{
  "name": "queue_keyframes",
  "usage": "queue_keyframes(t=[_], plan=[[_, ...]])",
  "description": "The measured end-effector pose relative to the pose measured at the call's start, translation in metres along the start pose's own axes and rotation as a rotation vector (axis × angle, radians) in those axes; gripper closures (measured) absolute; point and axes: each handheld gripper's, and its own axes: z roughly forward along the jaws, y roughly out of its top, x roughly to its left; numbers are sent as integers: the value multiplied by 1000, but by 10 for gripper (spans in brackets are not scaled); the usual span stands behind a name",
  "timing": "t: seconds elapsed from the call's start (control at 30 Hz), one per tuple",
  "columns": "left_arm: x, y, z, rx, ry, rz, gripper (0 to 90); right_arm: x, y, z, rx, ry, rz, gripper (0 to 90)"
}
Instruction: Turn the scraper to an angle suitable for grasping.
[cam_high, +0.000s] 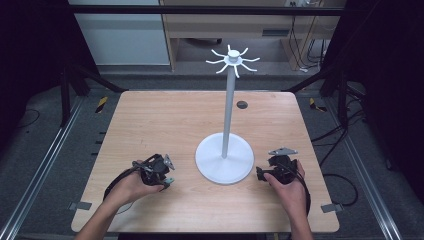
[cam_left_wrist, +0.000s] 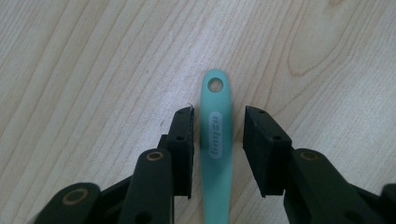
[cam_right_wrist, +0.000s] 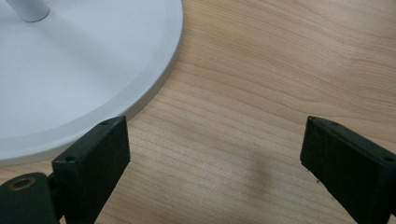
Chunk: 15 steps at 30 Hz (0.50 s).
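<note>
Two grippers: your left gripper (cam_left_wrist: 218, 140) straddles the teal handle (cam_left_wrist: 216, 154), pads apart from it; your right gripper (cam_right_wrist: 215, 158) gapes empty at the white stand's base's (cam_right_wrist: 84, 79) four o'clock.

The lower end of the teal handle (cam_left_wrist: 216, 149) is cut off by the bottom edge in the left gripper view, its embossed lettering blurred beyond reading. The white stand base (cam_right_wrist: 84, 70) is cropped at top and left in the right gripper view.
</note>
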Motion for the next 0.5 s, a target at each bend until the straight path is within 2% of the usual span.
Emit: queue_keyframes(t=[0.5], plan=[[2,-1,2,9,2,-2,667,1,0,0,3,1,-2,86]])
